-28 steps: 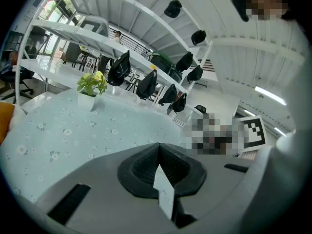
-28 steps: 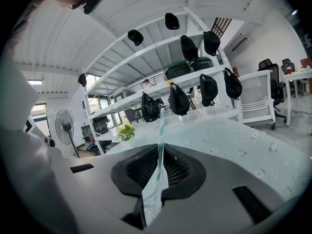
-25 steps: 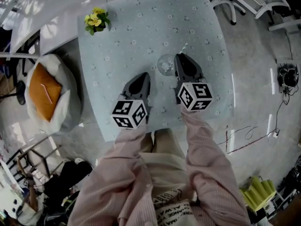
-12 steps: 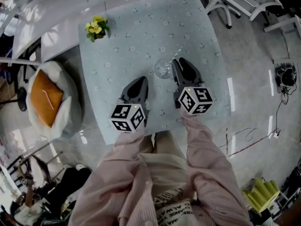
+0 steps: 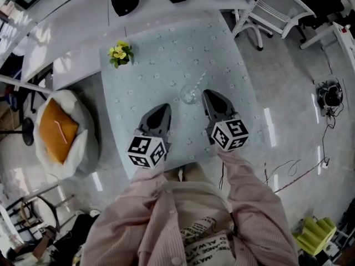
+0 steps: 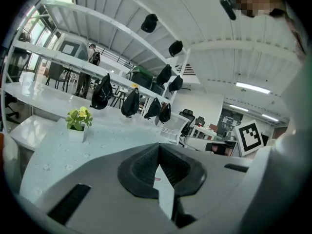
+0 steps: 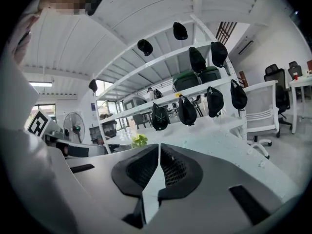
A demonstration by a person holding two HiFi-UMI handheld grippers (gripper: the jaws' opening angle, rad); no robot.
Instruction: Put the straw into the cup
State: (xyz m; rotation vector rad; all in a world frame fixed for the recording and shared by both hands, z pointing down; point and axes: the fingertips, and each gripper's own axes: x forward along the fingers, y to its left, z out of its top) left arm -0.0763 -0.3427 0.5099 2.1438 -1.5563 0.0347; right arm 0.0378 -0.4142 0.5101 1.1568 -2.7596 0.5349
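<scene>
straw leans in cup, mid desk. right tool just beside cup, jaws just closed, empty. left tool pinched together, empty. flower pot well apart.

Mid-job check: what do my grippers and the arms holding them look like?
The left gripper and right gripper are dark grey wedges with ribbed pads; each carries a white cube with black square markers. The sleeves are pale pink, finely striped. The right gripper's jaws have just been closing, nothing between them.
</scene>
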